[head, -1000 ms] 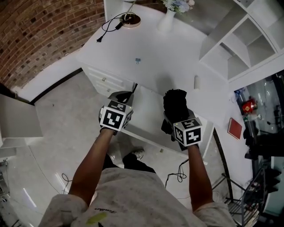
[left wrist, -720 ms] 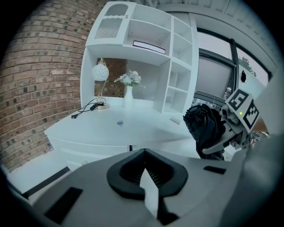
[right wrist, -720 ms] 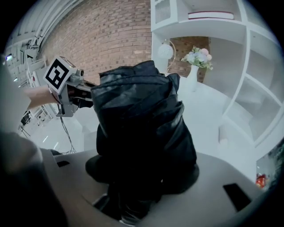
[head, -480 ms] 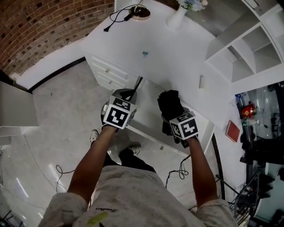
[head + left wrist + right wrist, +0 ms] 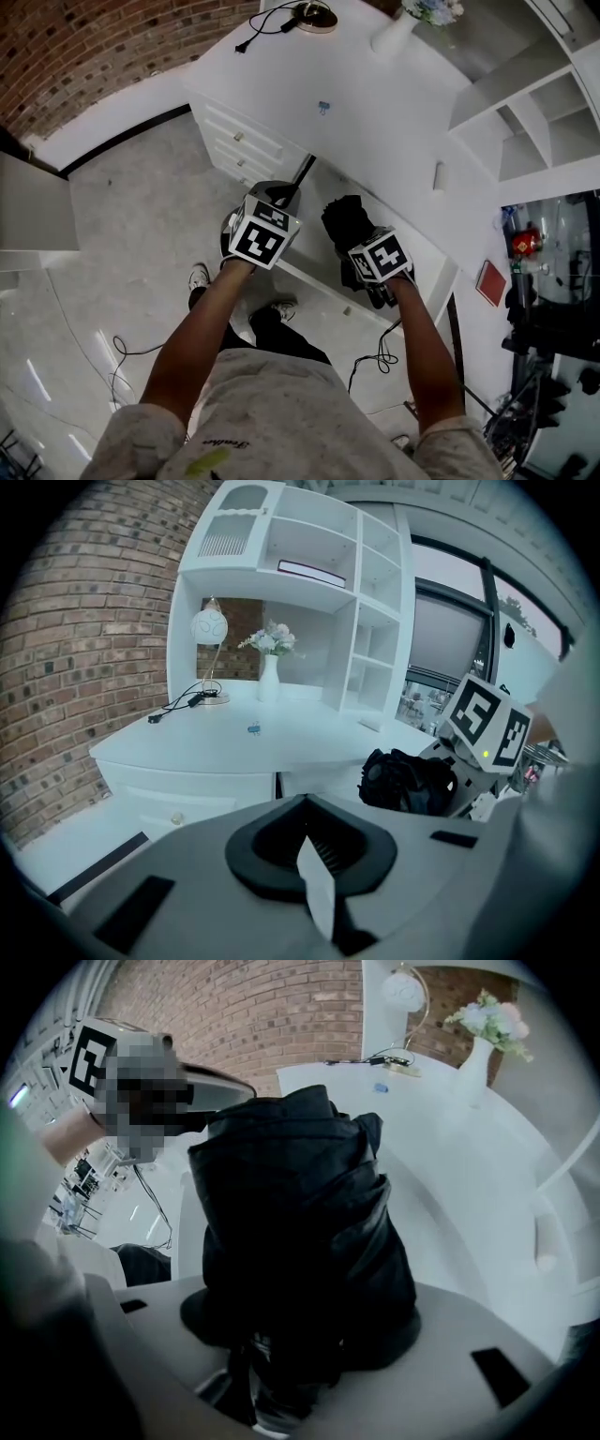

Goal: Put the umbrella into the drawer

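Observation:
The folded black umbrella (image 5: 345, 217) stands upright in my right gripper (image 5: 367, 246), which is shut on its lower end. It hangs over the open white drawer (image 5: 307, 247) under the desk. In the right gripper view the umbrella (image 5: 295, 1204) fills the middle and hides the jaws of my right gripper (image 5: 281, 1372). My left gripper (image 5: 278, 199) hovers at the drawer's left front corner, its jaws together and holding nothing (image 5: 309, 874). From the left gripper view the umbrella (image 5: 408, 780) shows at the right, below the right gripper's marker cube (image 5: 487, 728).
The white desk (image 5: 375, 103) carries a lamp base with a black cable (image 5: 314, 14), a vase (image 5: 398, 33) and a small blue clip (image 5: 324, 107). Closed drawers (image 5: 239, 141) sit left of the open one. A white shelf unit (image 5: 534, 103) rises at the right. A cable (image 5: 380, 356) lies on the floor.
The head view has drifted, so the desk sits further right. Both grippers have drawn closer together over the drawer. The right one still holds the umbrella.

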Demonstrator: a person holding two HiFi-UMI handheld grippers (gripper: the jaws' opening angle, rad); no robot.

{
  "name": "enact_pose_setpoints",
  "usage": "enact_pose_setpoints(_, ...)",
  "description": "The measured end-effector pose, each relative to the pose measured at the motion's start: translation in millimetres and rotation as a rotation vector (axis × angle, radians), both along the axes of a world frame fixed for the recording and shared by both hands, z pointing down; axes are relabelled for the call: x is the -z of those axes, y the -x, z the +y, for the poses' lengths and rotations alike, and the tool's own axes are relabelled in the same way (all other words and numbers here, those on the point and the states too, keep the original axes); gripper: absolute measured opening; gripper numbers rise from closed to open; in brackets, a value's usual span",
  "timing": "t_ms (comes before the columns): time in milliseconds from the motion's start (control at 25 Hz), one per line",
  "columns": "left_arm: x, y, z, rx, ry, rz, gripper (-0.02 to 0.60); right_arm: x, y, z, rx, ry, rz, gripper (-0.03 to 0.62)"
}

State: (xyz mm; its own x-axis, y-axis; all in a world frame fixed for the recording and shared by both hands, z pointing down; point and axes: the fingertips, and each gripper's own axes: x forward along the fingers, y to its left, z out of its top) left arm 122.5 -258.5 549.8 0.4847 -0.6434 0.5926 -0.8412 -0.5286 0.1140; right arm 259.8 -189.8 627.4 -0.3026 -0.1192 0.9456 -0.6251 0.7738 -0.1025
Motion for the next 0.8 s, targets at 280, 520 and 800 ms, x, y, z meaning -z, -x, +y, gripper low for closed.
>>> enact_pose_setpoints(280,-2,5,-1,-0.026,-0.025,-0.008,-0.003,-28,10,4,-0.009,0.106,0.013,0.253)
enact_pose_setpoints(520,-11,10,0,-0.031,0.006,-0.023,-0.003,-47,8,0,0.005,0.158,0.072,0.253)
enact_pose_setpoints(800,-18,10,2,-0.039,0.03,-0.031,-0.003,-63,4,-2,-0.012,0.212,0.099,0.253)
